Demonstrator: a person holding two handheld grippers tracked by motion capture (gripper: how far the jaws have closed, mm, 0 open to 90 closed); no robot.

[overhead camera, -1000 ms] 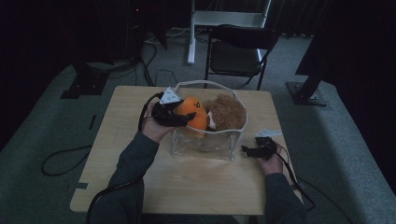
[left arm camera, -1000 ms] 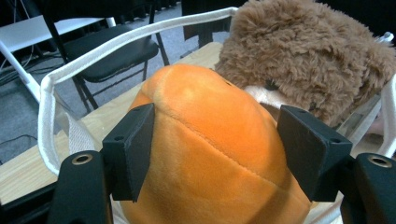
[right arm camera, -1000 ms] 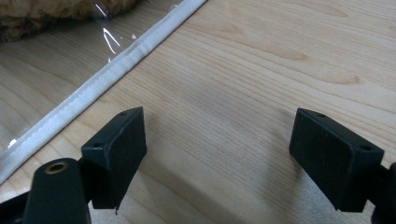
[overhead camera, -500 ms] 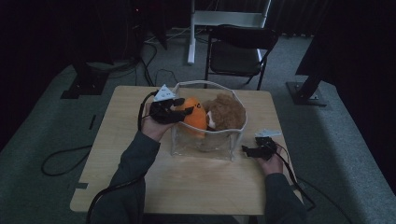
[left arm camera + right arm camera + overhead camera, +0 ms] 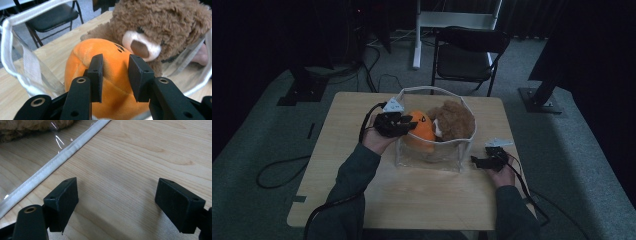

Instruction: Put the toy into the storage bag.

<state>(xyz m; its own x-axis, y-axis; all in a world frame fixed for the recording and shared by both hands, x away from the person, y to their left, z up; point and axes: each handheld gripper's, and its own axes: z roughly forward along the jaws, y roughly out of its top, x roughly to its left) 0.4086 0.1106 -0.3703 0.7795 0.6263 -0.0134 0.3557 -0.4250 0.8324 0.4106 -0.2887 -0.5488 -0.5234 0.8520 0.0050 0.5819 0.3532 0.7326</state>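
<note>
Closing on the orange plush (image 5: 110,82) inside the clear bag (image 5: 432,155): left gripper (image 5: 115,75) jaws have just narrowed and pinch its top (bear (image 5: 160,27) beside it). Lift-out remains. Right gripper (image 5: 116,205) gapes empty, just beside the bag.

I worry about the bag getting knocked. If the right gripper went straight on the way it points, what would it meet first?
Probably the clear bag's white-trimmed base edge; the open right gripper points over bare table toward it, though depth is unclear.
</note>
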